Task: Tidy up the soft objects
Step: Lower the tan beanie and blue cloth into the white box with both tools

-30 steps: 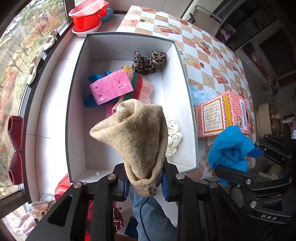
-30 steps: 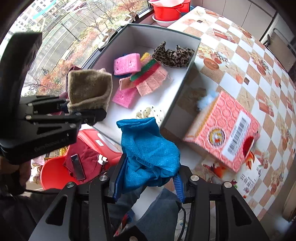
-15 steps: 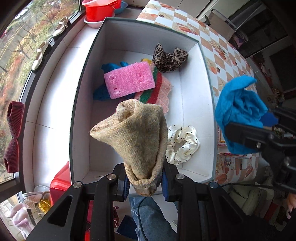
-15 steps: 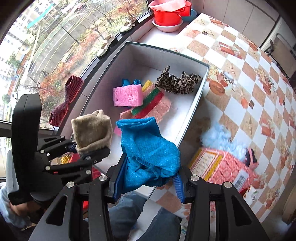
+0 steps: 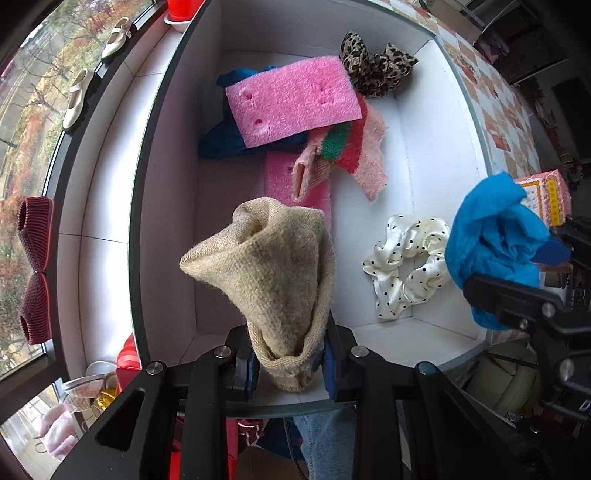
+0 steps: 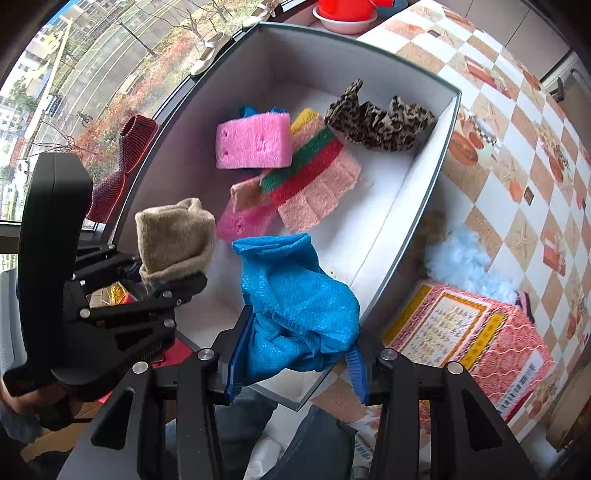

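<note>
My left gripper is shut on a beige knitted sock and hangs over the near end of the white box. The right gripper is shut on a crumpled blue cloth above the box's near right corner. Each gripper shows in the other's view: the left gripper with the sock, the right one with the blue cloth. Inside the box lie a pink sponge, a striped pink cloth, a leopard scrunchie and a white dotted scrunchie.
A pink printed carton and pale blue fluff lie on the chequered tablecloth right of the box. Red basins stand beyond it. Red slippers and white shoes sit on the window ledge at left.
Both grippers have sunk toward the box with their loads. The right gripper has shifted from over the carton to over the box's near right corner.
</note>
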`<state>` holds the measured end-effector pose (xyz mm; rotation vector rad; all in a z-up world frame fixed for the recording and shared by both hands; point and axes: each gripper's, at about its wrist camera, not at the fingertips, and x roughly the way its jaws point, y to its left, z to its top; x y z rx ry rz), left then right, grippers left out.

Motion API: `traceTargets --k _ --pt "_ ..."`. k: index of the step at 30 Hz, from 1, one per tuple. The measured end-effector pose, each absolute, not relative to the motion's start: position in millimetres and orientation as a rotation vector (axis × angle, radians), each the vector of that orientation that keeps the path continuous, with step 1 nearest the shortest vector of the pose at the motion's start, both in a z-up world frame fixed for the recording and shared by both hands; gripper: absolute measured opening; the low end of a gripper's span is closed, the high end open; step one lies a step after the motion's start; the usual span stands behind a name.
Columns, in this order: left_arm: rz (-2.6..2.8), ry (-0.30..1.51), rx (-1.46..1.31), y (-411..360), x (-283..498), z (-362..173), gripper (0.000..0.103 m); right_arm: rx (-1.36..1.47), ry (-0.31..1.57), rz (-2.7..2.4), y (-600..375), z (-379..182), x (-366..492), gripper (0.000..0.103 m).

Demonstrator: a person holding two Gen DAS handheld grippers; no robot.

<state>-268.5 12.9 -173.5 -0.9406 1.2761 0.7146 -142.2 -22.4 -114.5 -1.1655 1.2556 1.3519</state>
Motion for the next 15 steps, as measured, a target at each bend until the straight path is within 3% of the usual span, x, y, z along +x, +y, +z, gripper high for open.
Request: traceTargets --k 15 --pt "0.722 1.319 -0.915 23 -273 -176 0.029 -1.251 1.273 1.409 -33 -133 -178 0.046"
